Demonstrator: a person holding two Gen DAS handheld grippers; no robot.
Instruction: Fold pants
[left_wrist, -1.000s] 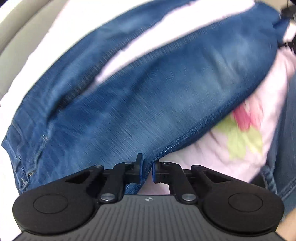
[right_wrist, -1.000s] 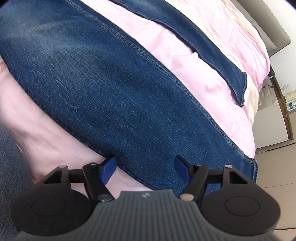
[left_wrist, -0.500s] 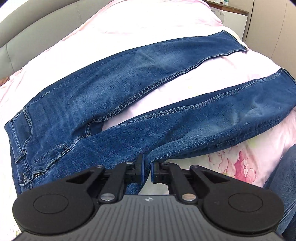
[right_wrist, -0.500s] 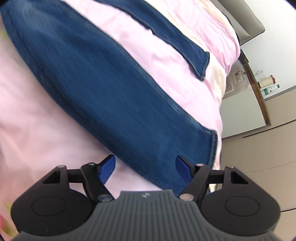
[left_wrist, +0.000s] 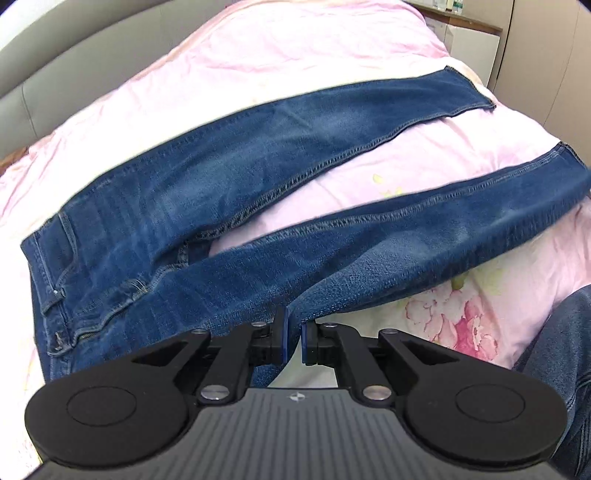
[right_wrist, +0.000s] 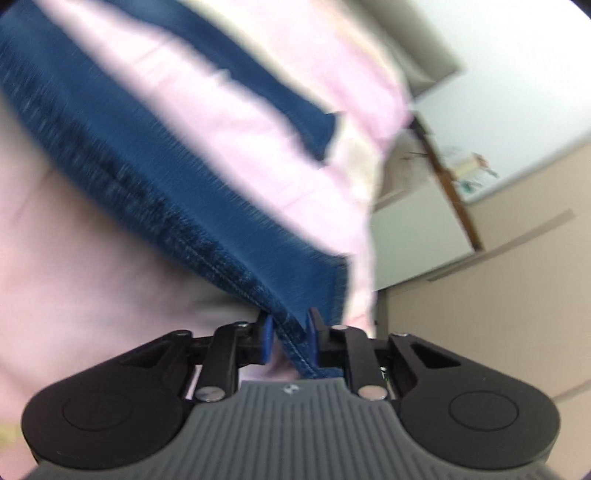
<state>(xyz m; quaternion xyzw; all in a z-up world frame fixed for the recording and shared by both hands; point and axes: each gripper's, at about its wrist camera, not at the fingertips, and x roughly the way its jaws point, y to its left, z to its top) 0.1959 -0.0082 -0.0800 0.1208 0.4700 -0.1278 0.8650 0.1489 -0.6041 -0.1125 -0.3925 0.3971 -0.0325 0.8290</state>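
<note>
While the blue jeans (left_wrist: 229, 206) are lying spread across the pink floral bedsheet (left_wrist: 295, 51) of the bed, waistband toward the left of the left wrist view and both legs splayed apart toward the right, the left claw (left_wrist: 293, 341) is pinching the outer edge of the nearer leg, its blue pads pressed tight on a raised fold of denim. Around that pinch the fabric is lifting off the sheet into a small ridge. In the right wrist view, which is blurred, the right claw (right_wrist: 290, 338) is closing on the seamed edge of the same leg near its hem, with the denim (right_wrist: 155, 155) running between the two blue pads and pressing against the right-hand one. Beyond the bed, a grey padded headboard (left_wrist: 55, 74) is showing at the upper left.
</note>
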